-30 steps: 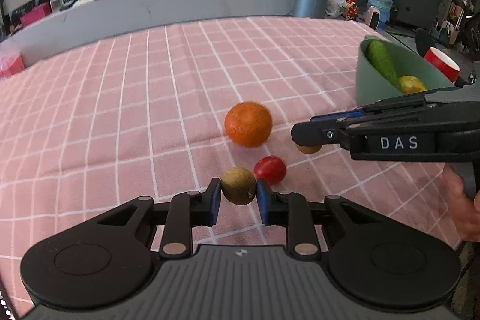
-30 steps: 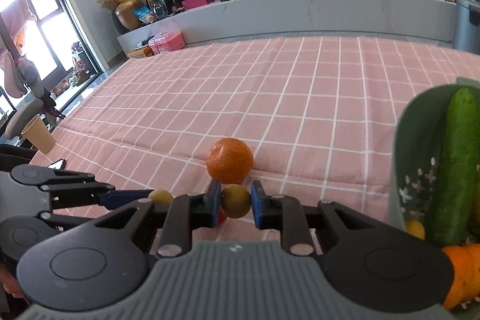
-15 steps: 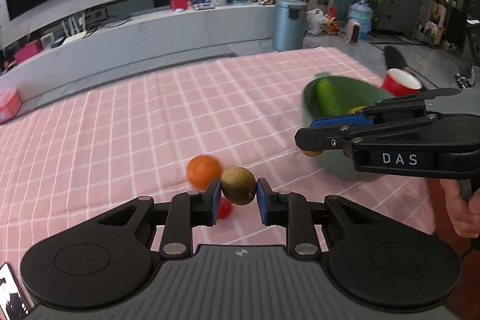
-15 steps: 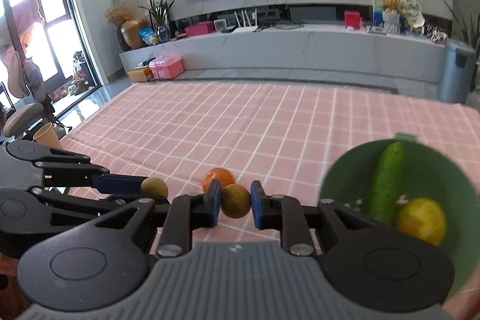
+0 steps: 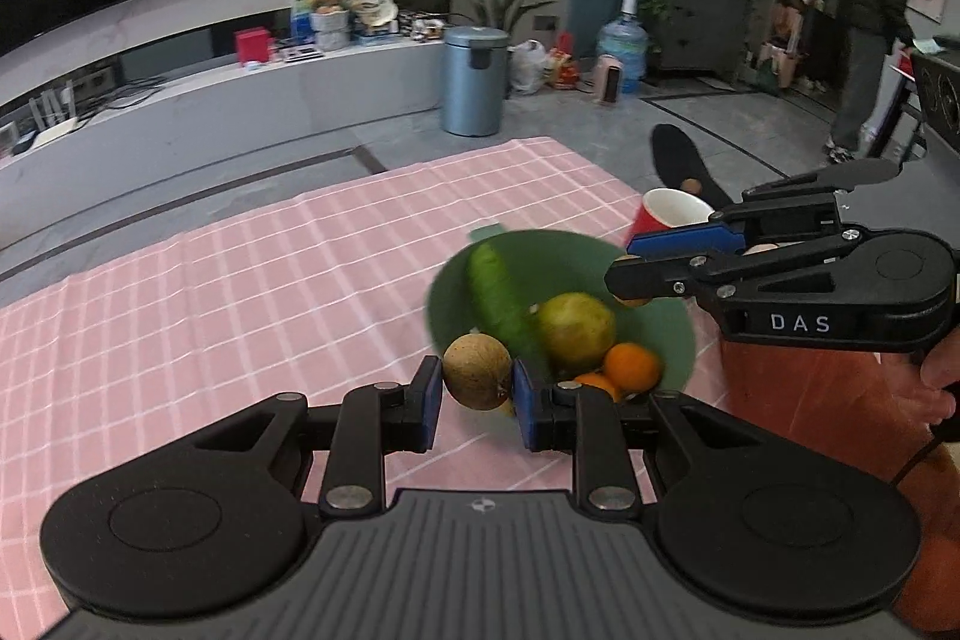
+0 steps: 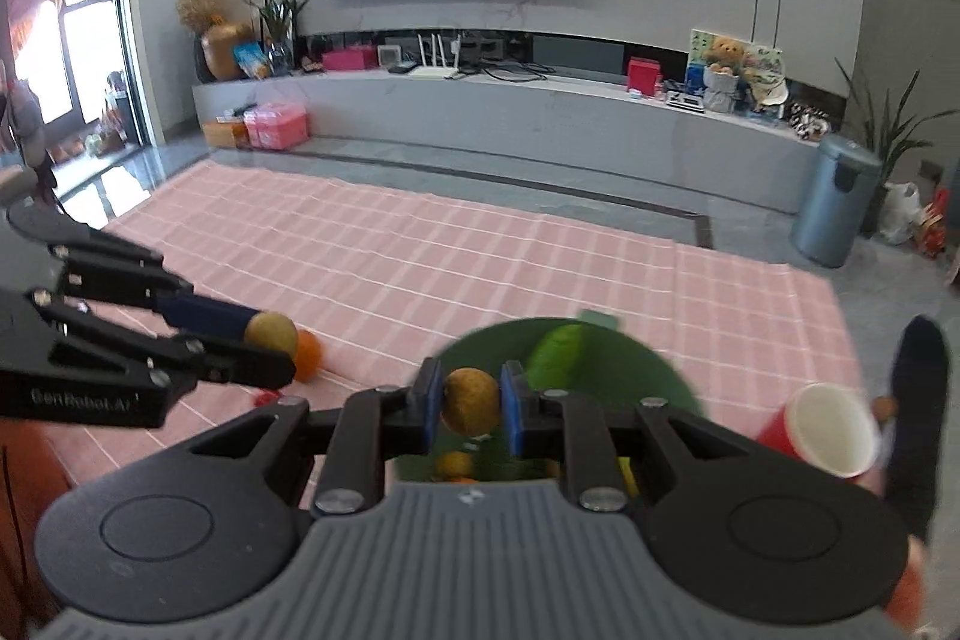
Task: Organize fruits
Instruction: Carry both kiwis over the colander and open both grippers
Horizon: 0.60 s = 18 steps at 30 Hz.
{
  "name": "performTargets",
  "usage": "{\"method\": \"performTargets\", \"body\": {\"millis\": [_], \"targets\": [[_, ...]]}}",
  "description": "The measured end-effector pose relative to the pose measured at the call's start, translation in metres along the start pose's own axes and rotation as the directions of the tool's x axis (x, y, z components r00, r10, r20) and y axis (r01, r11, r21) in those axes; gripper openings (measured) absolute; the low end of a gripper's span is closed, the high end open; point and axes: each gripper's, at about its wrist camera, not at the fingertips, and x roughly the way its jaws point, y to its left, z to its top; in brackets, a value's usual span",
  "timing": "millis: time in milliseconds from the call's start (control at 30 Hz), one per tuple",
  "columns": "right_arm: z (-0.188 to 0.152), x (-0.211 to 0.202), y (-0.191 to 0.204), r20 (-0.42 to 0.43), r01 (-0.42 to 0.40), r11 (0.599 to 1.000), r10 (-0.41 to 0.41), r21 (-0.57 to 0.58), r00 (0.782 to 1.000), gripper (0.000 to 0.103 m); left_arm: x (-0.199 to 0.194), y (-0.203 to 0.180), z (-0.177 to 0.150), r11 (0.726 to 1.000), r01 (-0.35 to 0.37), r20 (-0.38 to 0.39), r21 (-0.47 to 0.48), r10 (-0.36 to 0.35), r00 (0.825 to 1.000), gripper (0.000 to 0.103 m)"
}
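My left gripper (image 5: 477, 394) is shut on a small brown fruit (image 5: 477, 379), held above the near left rim of the green bowl (image 5: 660, 340). The bowl holds a cucumber (image 5: 495, 295), a yellow-green citrus (image 5: 576, 331) and small oranges (image 5: 630, 370). My right gripper (image 6: 471, 403) is shut on a second brown fruit (image 6: 471, 400), held above the bowl (image 6: 660, 376); it also shows in the left wrist view (image 5: 630, 274). An orange (image 6: 309, 355) and a small red fruit (image 6: 267, 397) lie on the pink checked cloth (image 6: 480, 268), partly hidden behind the left gripper (image 6: 270, 346).
A red paper cup (image 6: 825, 439) stands just right of the bowl, near the table's right edge. A black chair back (image 6: 915, 400) rises beyond it. The cloth's far edge drops to the floor; a person (image 5: 870, 40) stands at far right.
Both grippers have lifted with their brown fruits and swung right, from over the orange and red fruit to above the green bowl. The bowl now sits under both.
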Motion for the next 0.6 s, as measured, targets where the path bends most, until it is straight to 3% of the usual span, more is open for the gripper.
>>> {"method": "performTargets", "body": {"millis": [167,333,600], "targets": [[0.0,0.009,-0.025,-0.058,0.012,1.0,-0.013,-0.022,0.998,0.016,0.031,-0.009,0.009,0.999,0.047,-0.046,0.023,-0.046,0.998,0.028],[-0.004,0.038,-0.035,-0.138,-0.016,1.0,0.014,-0.009,0.99,0.016,0.065,-0.018,0.008,0.994,0.046,-0.129,0.098,-0.033,0.991,0.028],[-0.023,0.086,-0.043,-0.277,-0.004,0.996,0.029,0.091,0.961,0.017,0.097,-0.02,0.003,0.978,0.068,-0.207,0.196,-0.026,0.978,0.028]]}}
